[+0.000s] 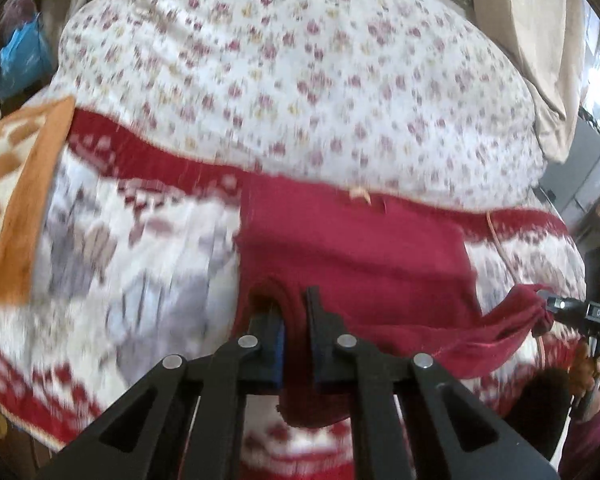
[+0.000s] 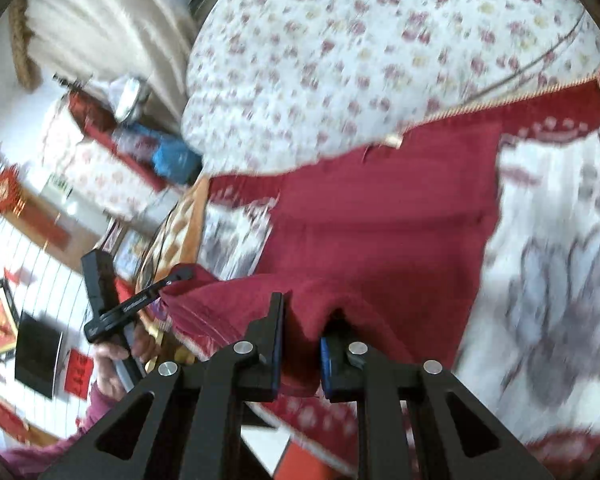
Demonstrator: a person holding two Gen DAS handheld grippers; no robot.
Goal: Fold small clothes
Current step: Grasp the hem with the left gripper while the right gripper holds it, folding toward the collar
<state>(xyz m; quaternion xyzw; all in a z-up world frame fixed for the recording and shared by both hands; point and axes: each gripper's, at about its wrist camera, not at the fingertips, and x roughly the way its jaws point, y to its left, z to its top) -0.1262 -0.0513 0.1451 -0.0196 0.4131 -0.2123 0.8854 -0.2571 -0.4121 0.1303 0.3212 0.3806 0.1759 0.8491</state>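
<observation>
The left gripper point(image 1: 296, 320) has its black jaws closed tight on a bunched fold of the dark red garment point(image 1: 352, 248), a soft, fuzzy knit. The right gripper point(image 2: 300, 332) pinches another fold of it the same way, blue pads pressing the cloth. The garment lies spread on the bed's red-and-white patterned blanket point(image 1: 140, 248), its near edge lifted between the two grippers. Beyond sits a puffy white floral quilt point(image 1: 300, 72); an orange checked cloth point(image 1: 16, 200) lies at the left. A small label on the right gripper seems to read "DAS", though blurred.
</observation>
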